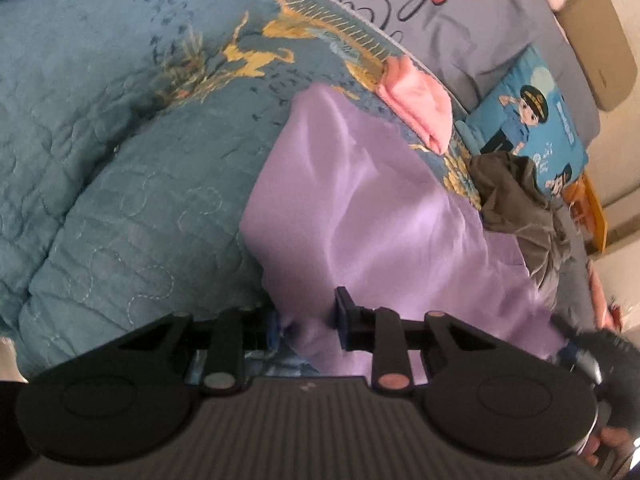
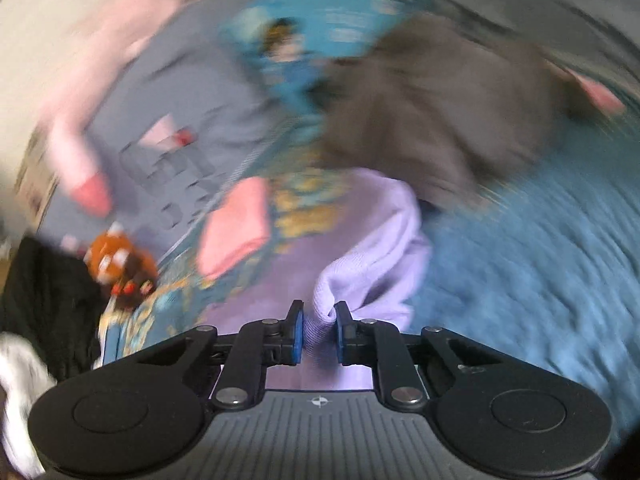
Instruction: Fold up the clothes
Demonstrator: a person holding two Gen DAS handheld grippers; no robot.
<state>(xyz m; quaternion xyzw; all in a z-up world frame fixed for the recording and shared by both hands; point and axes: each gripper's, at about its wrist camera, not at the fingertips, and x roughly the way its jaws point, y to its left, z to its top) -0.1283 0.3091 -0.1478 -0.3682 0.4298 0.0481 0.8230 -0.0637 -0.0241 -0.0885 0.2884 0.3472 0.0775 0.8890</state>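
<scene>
The blue quilt (image 1: 120, 168), stitched with gold deer and foliage, serves as the landmark and fills most of the left wrist view. Along its far edge lies a grey-lilac sheet (image 1: 492, 28) printed with dark looping script and a small red heart. Past the quilt's far right corner stands a bright blue cushion (image 1: 532, 120) showing a cartoon figure in a peaked cap and uniform. Beyond that cushion, farthest from the quilt, sits a tan padded block (image 1: 600, 44) against a pale wall. In the blurred right wrist view, an orange and white plush toy (image 2: 116, 260) rests just off the quilt's left edge.
</scene>
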